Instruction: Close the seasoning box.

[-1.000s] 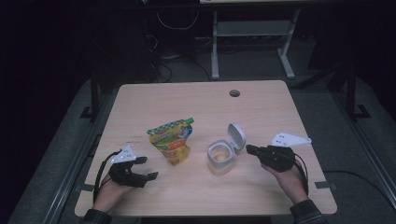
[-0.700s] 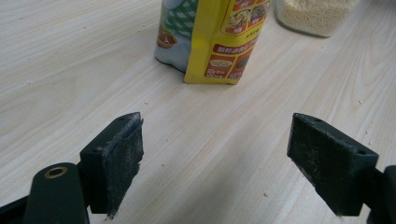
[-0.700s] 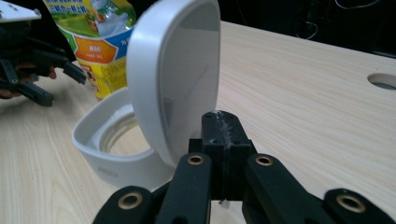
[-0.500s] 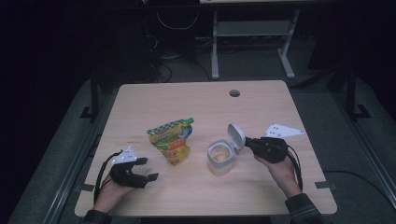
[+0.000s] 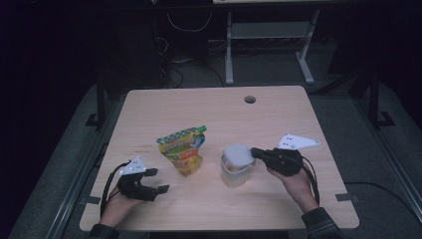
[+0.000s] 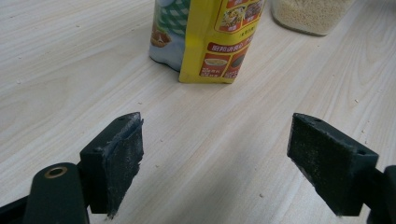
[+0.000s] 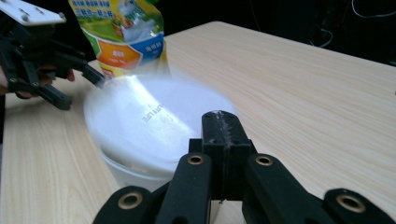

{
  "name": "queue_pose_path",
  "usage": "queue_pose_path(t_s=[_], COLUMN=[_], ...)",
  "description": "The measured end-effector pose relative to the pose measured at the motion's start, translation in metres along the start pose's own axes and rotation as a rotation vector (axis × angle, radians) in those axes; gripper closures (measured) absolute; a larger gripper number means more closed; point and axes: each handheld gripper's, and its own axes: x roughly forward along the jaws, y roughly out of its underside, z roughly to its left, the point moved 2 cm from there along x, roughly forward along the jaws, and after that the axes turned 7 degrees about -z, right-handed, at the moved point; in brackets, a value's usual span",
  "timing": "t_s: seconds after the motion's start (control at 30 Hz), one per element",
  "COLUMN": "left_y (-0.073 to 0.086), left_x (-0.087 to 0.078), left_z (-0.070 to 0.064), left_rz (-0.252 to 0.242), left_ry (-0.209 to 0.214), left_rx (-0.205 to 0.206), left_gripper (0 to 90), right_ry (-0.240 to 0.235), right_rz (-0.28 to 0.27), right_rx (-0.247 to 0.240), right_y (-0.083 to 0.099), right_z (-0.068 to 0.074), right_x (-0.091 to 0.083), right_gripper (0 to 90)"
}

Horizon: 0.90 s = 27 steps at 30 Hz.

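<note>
The work in hand looks like closing the lid (image 5: 238,155) on the small clear tub (image 5: 236,174) that stands on the table (image 5: 199,107), right of the middle and toward the near edge. The right gripper (image 5: 255,152) comes in from the right side, and in the right gripper view its two black jaws are pressed flat together at the near rim of the white lid (image 7: 154,121); whether they pinch the lid's edge or only push on it cannot be told from these pictures. The lid lies over the mouth of the tub and covers it almost wholly, though it is blurred and seems to sit a little tilted, so it is probably not yet pressed home. The tub holds pale grains, seen through its wall (image 6: 312,13) in the left gripper view. To its left, just beside it but apart, stands a yellow and green pouch (image 5: 183,148) with a spout at the top, upright. The left gripper (image 5: 157,180) rests at the near left of the table, jaws spread wide with nothing between them, aimed toward the pouch and well short of it. So, as a judgement, the lid is brought down over the tub, and what is left is to seat it all round and let go.
</note>
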Motion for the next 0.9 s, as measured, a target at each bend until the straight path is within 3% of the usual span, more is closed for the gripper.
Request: queue_pose_path(t_s=[0.4,0.9], left_y=[0.0,0.0], left_x=[0.0,0.0], left_z=[0.0,-0.001], left_rz=[0.004,-0.003], left_ry=[0.0,0.015], left_rx=[0.003,0.005], left_gripper=[18.2,18.2], right_ry=[0.022,0.099], right_rz=[-0.023,-0.008], right_rx=[-0.002,0.014], right_y=[-0.002,0.011], right_z=[-0.002,-0.018], right_x=[-0.01,-0.028], right_gripper=[90.0,89.7])
